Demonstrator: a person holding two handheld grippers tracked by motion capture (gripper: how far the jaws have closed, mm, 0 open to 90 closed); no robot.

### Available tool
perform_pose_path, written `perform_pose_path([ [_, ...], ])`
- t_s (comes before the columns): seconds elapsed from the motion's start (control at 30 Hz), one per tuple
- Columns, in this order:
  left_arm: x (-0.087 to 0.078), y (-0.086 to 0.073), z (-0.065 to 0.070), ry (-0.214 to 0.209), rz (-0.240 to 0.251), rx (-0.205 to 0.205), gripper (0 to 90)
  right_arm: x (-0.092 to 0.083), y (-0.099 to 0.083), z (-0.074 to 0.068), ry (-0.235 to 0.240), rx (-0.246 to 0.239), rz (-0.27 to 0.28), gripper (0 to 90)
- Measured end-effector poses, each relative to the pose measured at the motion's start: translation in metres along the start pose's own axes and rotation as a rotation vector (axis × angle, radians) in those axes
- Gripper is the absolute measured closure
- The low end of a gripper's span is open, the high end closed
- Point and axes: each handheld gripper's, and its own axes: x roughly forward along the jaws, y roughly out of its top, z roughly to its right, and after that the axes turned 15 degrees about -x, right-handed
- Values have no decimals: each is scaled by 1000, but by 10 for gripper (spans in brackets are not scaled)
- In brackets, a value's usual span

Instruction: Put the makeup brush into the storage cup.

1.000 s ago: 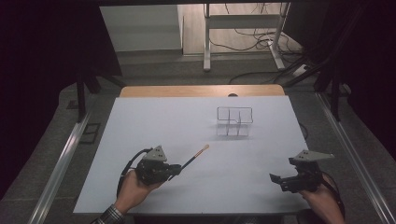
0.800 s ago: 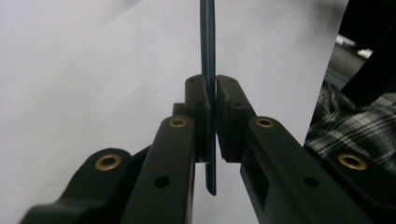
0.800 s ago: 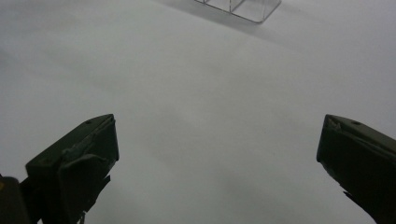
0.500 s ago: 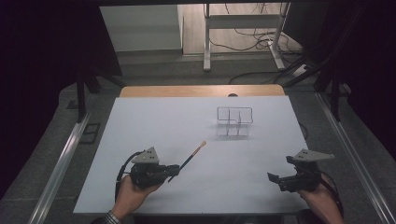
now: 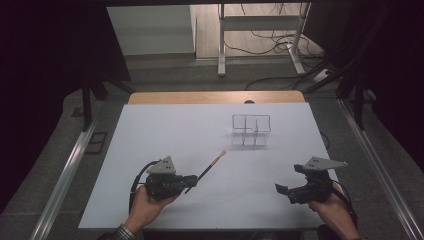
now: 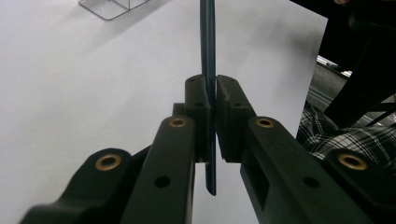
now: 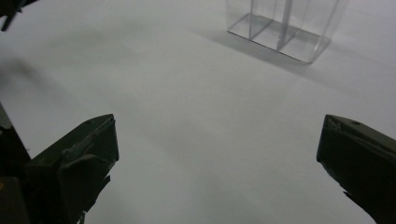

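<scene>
1. White sheeting covers the desk [image 5: 165, 140], with a strip of bare wood along its far edge.
2. On the near left, the left tongs [image 5: 192, 181] are pressed together on a thin dark brush [image 5: 206, 172], pinching it near its lower end.
3. From that grip the brush slants up and away toward the middle of the desk, its pale orange tip in the air above the white surface.
4. In the left gripper view the two black jaws meet on the flat dark handle [image 6: 208, 56], which runs straight up between them and sticks out a little below the pads.
5. A clear plastic organiser [image 5: 251, 130] with compartments stands upright on the far right part of the desk, well apart from the brush tip.
6. In the right gripper view the organiser [image 7: 282, 28] shows at the top, with a divider wall inside it; how many compartments it has I cannot tell for sure.
7. On the near right, the right tongs [image 5: 286, 191] are spread wide with nothing between them, pointing toward the left across the desk.
8. In the right gripper view those jaws stand far apart at the lower corners, with bare white desk [image 7: 210, 140] between them.
9. A checked sleeve [image 6: 336, 140] shows at the right edge of the left gripper view.
</scene>
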Motion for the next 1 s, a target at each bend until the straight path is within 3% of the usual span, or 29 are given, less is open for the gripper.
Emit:
perform_pose_path([
  [0.67,13,7,-1,-19,-2,12,848,30,30,-14,101,-15,75,0],
  [0.87,16,9,-1,-27,2,12,848,41,41,-19,170,21,118,2],
  [1.0,19,10,0,-36,5,11,848,47,47,-23,185,31,121,2],
])
